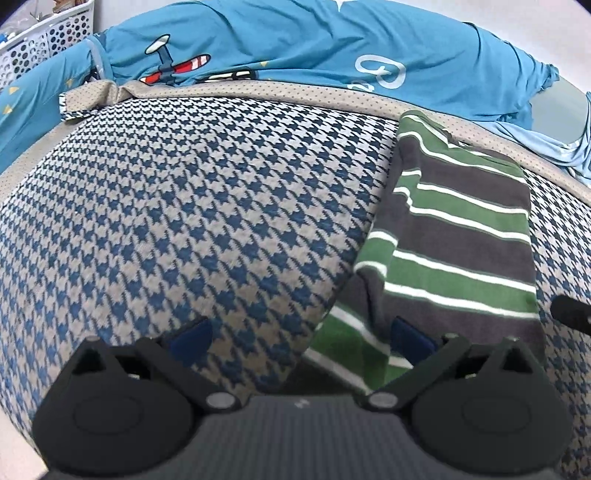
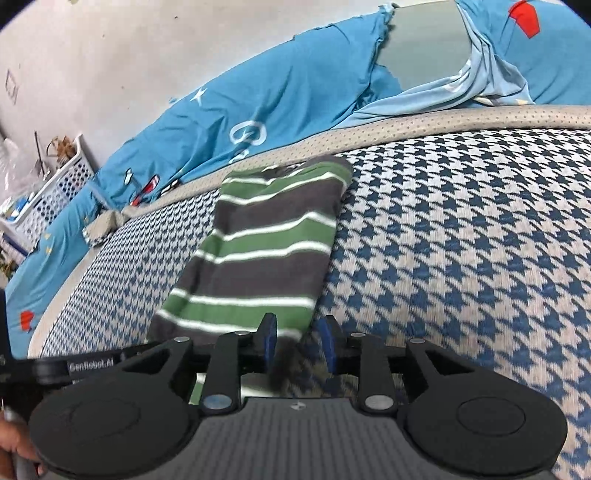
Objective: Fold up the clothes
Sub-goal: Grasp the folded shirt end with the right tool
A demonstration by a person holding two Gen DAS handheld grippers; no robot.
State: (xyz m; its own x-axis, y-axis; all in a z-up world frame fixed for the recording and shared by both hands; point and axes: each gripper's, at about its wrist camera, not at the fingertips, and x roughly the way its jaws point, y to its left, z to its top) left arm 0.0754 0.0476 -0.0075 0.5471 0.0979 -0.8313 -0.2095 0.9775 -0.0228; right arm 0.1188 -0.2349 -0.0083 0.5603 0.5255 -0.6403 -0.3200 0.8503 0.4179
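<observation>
A folded green, grey and white striped garment [image 1: 454, 236] lies on the houndstooth bed cover [image 1: 192, 206], its far end near the beige border. My left gripper [image 1: 301, 339] stands open wide. Its right fingertip [image 1: 410, 338] is over the garment's near left corner, and its left fingertip is over bare cover. In the right wrist view the garment [image 2: 266, 243] runs away from my right gripper [image 2: 298, 339]. A dark near corner of the cloth sits loosely between the right gripper's blue pads [image 2: 269, 334], with cover showing beside it. That gripper is narrowly open.
A blue patterned quilt [image 1: 295, 40] is bunched along the far edge of the bed, against the wall. A white perforated basket [image 1: 48, 33] stands at the far left. A hand [image 2: 14, 446] shows at the lower left of the right wrist view.
</observation>
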